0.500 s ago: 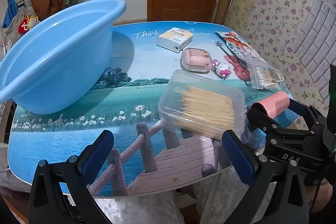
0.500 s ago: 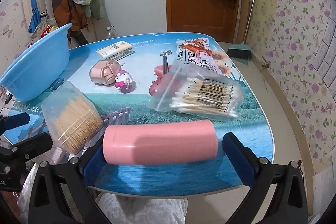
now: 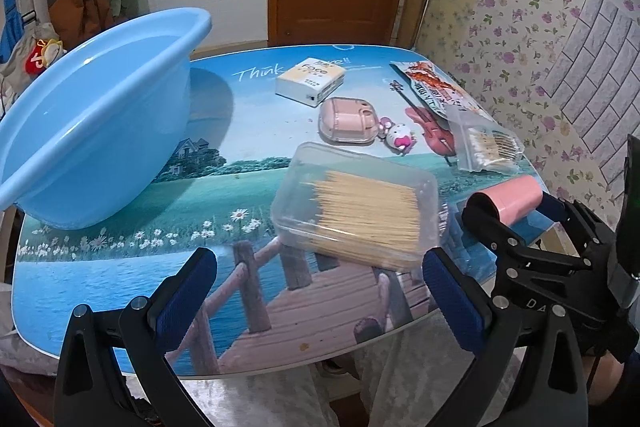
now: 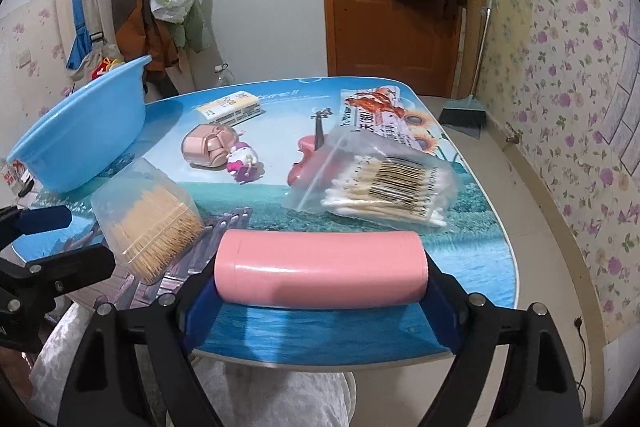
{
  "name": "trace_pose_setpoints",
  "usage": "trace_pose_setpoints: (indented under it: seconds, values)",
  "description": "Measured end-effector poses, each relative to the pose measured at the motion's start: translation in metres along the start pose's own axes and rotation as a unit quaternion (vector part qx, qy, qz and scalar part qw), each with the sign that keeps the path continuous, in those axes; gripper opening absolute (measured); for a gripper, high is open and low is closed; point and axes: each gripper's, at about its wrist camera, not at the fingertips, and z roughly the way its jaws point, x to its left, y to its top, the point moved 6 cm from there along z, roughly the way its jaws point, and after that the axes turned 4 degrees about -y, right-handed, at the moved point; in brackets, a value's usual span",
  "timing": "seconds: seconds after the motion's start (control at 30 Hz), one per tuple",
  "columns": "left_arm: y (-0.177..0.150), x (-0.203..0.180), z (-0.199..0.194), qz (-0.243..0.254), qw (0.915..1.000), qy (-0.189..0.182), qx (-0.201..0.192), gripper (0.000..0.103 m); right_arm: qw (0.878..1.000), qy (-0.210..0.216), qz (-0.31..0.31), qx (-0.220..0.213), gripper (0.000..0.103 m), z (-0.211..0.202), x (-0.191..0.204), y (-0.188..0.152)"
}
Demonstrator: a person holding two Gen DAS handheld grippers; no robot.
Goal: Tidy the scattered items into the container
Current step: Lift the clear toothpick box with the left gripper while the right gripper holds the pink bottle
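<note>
Pink and smooth, the cylinder (image 4: 320, 269) sat lengthwise between my right tongs (image 4: 320, 291), pads pressed on its two ends, while my left tongs (image 3: 316, 291) gaped wide and empty just short of the toothpick box (image 3: 356, 211). I judged that end-on hold risky: any tilt on the way to the blue basin (image 4: 80, 143), far off to the left, could have let it slip out.
</note>
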Motion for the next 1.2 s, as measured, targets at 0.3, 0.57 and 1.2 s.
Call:
trace_pose_setpoints:
  seconds: [0.3, 0.57, 1.2]
  values:
    - [0.004, -0.014, 0.01, 0.014, 0.9998, -0.006, 0.01, 0.103, 1.0, -0.008, 0.011, 0.0, 0.088, -0.003, -0.012, -0.001]
    - [0.008, -0.021, 0.024, 0.024, 0.9995, -0.005, 0.02, 0.103, 1.0, -0.011, 0.006, 0.001, 0.088, -0.003, -0.012, -0.003]
    - [0.016, -0.014, 0.044, 0.031, 0.9991, -0.027, 0.011, 0.098, 0.999, -0.033, -0.005, -0.004, 0.088, 0.003, -0.011, -0.004]
